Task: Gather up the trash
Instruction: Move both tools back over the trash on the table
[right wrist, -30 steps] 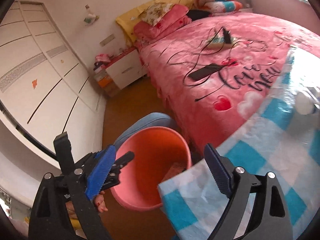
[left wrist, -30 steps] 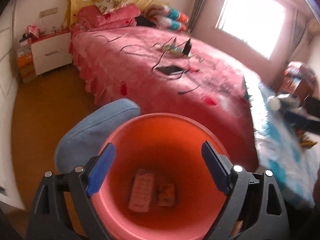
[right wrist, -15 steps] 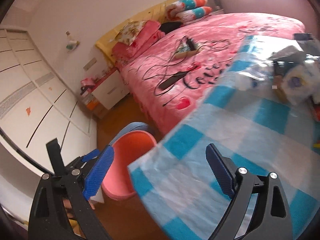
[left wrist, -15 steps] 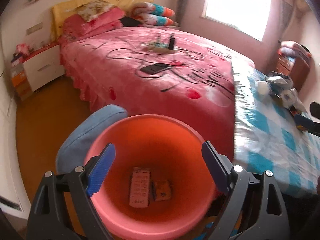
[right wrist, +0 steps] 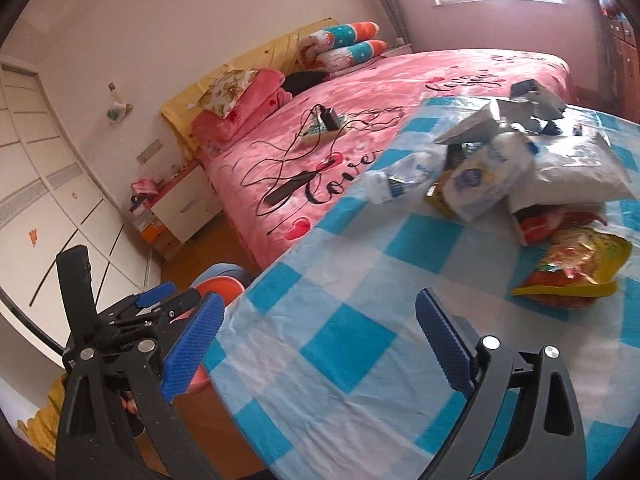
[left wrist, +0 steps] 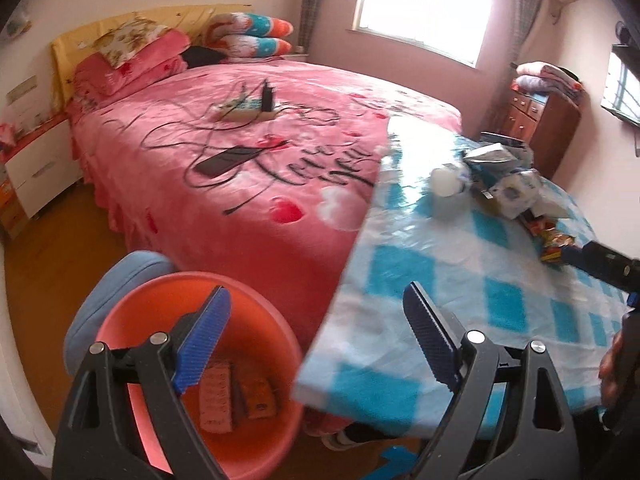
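An orange bucket stands on the floor beside the table, with two flat packets at its bottom. My left gripper is open and empty, straddling the bucket rim and the table's corner. The table, in a blue-and-white checked cloth, carries a heap of trash: a plastic bottle, white paper packs, a white bag and a red-yellow snack wrapper. My right gripper hovers over the near cloth, its jaws still opening, with nothing between them. The wrapper lies ahead to its right.
A pink bed with cables, a power strip and a phone fills the room behind the table. A blue stool sits behind the bucket. White nightstand and wardrobe doors at left; wooden dresser far right.
Both grippers have swung right, away from the bucket and toward the table. The bucket slid to the lower left of the left wrist view. The trash heap came into the right wrist view.
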Demonstrator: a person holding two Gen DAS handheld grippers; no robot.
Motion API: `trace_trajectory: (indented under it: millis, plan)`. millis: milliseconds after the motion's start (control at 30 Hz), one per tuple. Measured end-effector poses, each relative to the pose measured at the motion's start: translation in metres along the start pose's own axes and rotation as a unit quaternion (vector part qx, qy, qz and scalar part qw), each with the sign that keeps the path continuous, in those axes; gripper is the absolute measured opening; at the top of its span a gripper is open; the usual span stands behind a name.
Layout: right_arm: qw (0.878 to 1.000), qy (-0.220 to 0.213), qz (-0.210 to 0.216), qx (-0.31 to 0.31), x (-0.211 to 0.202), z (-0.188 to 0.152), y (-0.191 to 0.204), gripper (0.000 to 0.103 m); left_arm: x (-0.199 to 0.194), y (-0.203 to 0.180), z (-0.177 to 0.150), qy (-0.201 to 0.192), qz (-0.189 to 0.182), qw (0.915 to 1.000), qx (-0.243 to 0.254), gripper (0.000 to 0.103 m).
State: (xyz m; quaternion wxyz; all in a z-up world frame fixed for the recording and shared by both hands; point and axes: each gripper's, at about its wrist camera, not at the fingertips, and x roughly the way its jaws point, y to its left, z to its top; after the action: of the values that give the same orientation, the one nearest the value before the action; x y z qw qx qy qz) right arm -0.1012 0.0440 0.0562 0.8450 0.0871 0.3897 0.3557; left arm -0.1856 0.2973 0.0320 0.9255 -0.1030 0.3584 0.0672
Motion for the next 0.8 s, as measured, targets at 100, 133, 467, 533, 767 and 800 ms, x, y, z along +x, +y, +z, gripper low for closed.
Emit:
trace_trajectory:
  millis: [100, 133, 467, 533, 767, 800]
  plan:
    - [1.0, -0.007, -0.001, 0.016, -0.011, 0.002, -0.016, 0.096, 0.004, -0.021, 0.014, 0.005, -0.019, 0.9998, 0.01, 0.088]
    - [1.0, -0.009, -0.005, 0.022, -0.017, 0.002, -0.023, 0.096, 0.006, -0.029, 0.021, 0.007, -0.026, 0.9995, 0.015, 0.088]
    - [0.994, -0.02, -0.048, 0.093, -0.061, 0.017, -0.093, 0.096, 0.039, -0.102, 0.083, 0.033, -0.132, 0.9897, 0.047, 0.088]
    - [0.992, -0.019, -0.06, 0.11, -0.068, 0.024, -0.109, 0.096, 0.05, -0.117, 0.099, 0.041, -0.158, 0.9856, 0.044, 0.088]
    - [0.986, -0.042, -0.063, 0.151, -0.089, 0.063, -0.16, 0.096, 0.098, -0.177, 0.148, 0.081, -0.226, 0.968, 0.074, 0.089]
    - [0.985, -0.045, -0.06, 0.155, -0.091, 0.069, -0.165, 0.096, 0.105, -0.183, 0.153, 0.087, -0.231, 0.9659, 0.077, 0.089]
